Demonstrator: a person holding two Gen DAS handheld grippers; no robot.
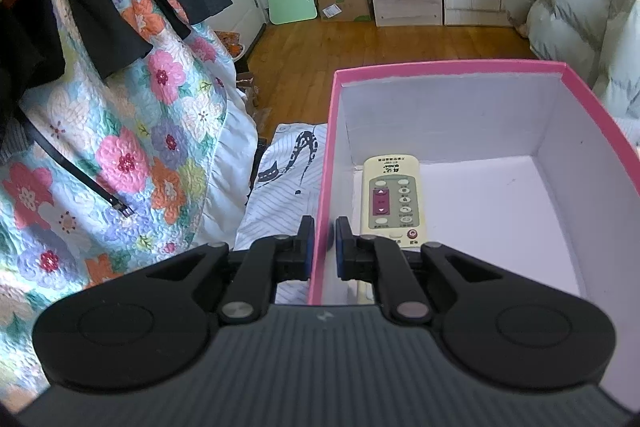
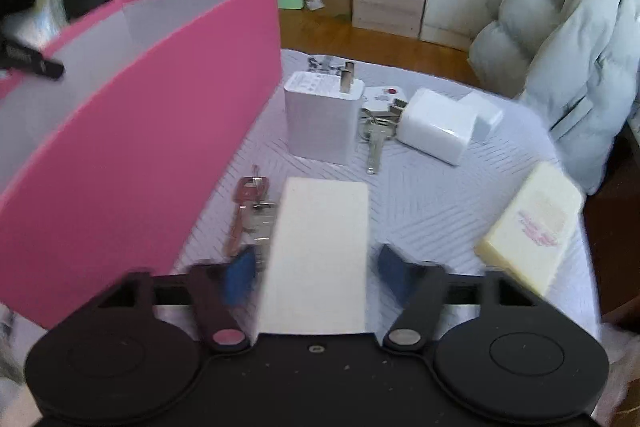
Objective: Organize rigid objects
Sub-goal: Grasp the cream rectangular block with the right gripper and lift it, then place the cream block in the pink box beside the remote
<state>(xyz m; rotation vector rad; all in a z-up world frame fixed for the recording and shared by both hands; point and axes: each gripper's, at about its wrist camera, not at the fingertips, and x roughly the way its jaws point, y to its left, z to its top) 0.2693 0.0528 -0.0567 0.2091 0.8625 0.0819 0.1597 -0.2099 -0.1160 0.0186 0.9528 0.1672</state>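
Between the fingers of the left claw (image 1: 325,247): the near left wall of the pink box (image 1: 322,187), a thin panel clamped by the narrowed blue pads, one outside and one inside the box. Box interior white, rim pink, open at the top. Contents: one cream remote control (image 1: 391,199), lying flat against the left wall, its near end just beyond the inner finger; remaining floor of the box bare. Left of the box, a floral quilt (image 1: 120,155) hangs close by; beyond the far rim, wooden floor (image 1: 380,43).

Between the fingers of the right claw (image 2: 316,267): a white rectangular block (image 2: 320,251), long axis running away from the camera. Fingers set wide at either flank; image blurred, so contact cannot be told, though gaps seem to show on both sides.

Just left of the block, touching or tucked under its edge: a key bunch with one red-headed key (image 2: 246,211). Further left, the pink box's outer wall rises, tilted, closing that side. Ahead on the grey bed cover (image 2: 420,203): a white plug charger (image 2: 322,119) standing upright, a silver key (image 2: 374,143) beside it, a second white adapter (image 2: 438,131) lying on its side. To the right, near the bed's edge: a cream-yellow box (image 2: 532,227). Open cover between block and chargers.
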